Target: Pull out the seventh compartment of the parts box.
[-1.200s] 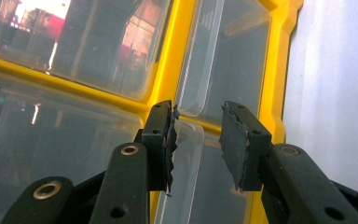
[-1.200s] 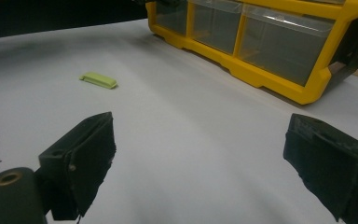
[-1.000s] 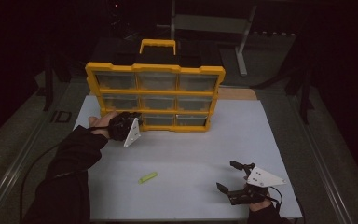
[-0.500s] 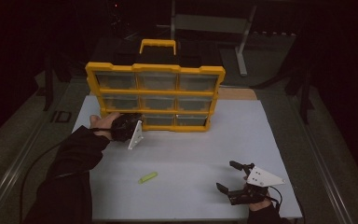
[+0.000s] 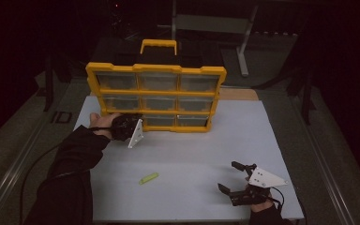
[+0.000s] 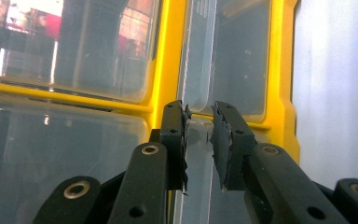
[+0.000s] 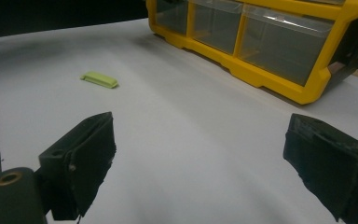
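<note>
A yellow organizer point(image 5: 155, 69) with clear drawers stands upright at the back of the white table. My left gripper point(image 5: 143, 122) is at its bottom-left drawer. In the left gripper view the jaws have just been closing, and the left gripper point(image 6: 199, 140) pinches the drawer's clear pull tab point(image 6: 198, 133) between its pads, next to the yellow frame point(image 6: 168, 56). My right gripper point(image 5: 229, 176) rests open near the table's front right with nothing between its fingers. In its own view the right gripper point(image 7: 200, 140) faces a small light-green piece point(image 7: 99, 79) and the organizer point(image 7: 261, 77).
The light-green piece point(image 5: 148, 178) lies flat on the white table top point(image 5: 192, 145), front of centre, between the two hands. A cable trails from the left sleeve off the table's left side. Dark floor and metal stands surround the table.
</note>
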Demonstrator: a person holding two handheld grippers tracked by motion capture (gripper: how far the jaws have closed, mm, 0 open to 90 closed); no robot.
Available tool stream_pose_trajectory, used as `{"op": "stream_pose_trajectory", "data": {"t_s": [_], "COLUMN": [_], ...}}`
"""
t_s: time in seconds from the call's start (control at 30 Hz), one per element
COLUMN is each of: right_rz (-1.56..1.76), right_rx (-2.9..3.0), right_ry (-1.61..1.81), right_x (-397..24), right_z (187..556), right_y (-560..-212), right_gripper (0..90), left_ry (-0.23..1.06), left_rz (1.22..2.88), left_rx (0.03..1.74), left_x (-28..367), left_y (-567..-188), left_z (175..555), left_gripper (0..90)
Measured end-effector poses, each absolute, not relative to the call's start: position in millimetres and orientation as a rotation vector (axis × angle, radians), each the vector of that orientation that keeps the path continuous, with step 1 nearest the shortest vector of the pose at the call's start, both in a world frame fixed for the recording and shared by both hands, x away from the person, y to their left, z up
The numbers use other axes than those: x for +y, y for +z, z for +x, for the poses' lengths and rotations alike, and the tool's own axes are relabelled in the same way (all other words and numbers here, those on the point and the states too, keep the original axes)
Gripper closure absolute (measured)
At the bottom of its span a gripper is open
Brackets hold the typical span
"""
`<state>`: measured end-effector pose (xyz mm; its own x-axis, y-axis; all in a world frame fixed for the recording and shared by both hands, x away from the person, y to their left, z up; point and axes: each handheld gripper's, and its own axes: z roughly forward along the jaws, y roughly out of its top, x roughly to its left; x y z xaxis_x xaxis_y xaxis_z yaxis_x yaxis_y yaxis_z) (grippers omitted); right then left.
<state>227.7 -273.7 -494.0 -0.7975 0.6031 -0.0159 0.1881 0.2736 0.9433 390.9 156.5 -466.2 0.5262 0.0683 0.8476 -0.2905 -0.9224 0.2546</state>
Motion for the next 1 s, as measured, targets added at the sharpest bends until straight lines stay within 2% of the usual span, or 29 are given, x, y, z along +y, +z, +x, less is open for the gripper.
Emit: {"op": "stream_pose_trajectory", "data": {"t_s": [0.43, 1.0], "right_rz": [0.718, 0.716], "right_rx": [2.175, 2.168], "right_ry": [1.535, 1.534], "right_x": [-274, -274], "right_z": [228, 228], "right_y": [-494, -493], "right_gripper": [9.0, 9.0], "left_ry": [1.323, 1.265], "left_rz": [2.405, 2.408], "left_rx": [-0.144, -0.148], "left_x": [156, 159], "left_y": [-464, -461], "left_z": [387, 351], "left_gripper": [75.0, 74.7]}}
